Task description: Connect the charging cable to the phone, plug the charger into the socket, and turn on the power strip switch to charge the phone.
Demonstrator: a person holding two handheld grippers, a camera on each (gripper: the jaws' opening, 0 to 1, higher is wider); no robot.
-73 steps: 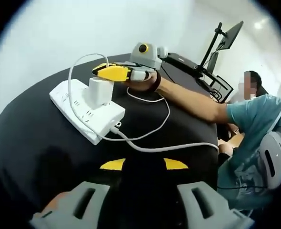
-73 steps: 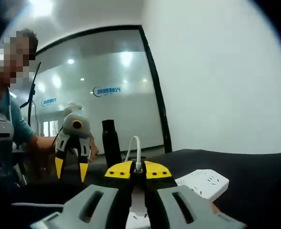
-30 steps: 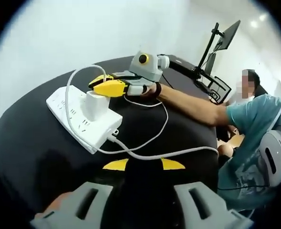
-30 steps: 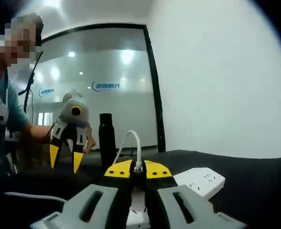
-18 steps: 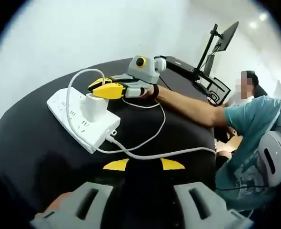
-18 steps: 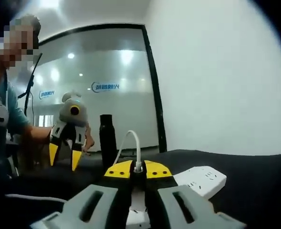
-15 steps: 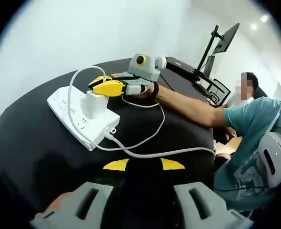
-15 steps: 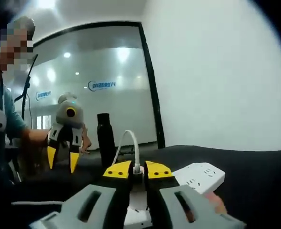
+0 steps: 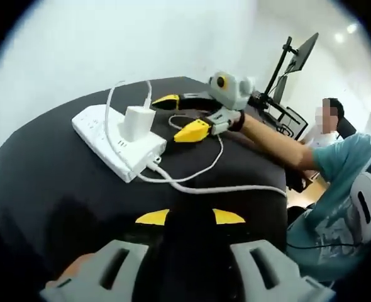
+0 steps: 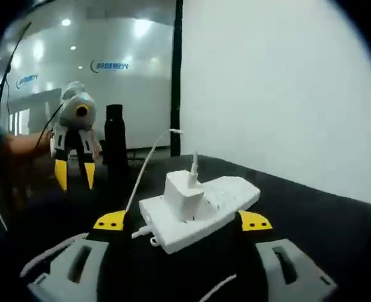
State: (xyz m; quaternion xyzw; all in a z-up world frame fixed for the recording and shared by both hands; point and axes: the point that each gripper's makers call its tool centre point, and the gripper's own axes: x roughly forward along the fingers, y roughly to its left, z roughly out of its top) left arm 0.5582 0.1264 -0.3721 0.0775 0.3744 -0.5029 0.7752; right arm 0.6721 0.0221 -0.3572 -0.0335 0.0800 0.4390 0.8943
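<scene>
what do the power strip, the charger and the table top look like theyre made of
Power strip: likely hard white plastic, smooth with moulded socket slots. Charger: the same sort of glossy white plastic, a plain block with rounded edges. Table top: matte black and free of glare, possibly a cloth or mat cover; the pictures leave that open.

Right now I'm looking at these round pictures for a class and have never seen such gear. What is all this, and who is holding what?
There is no robot: a person holds a hand tool with two jaws in each hand, and a fisheye camera rides on each tool. The left gripper view looks across a black table at the right gripper, its yellow-tipped jaws spread open and empty. On the table lies a white power strip with a white charger plugged in, a white cable trailing off. The right gripper view shows the same strip close between its own jaws, and the left gripper farther off, jaws apart and empty.
</scene>
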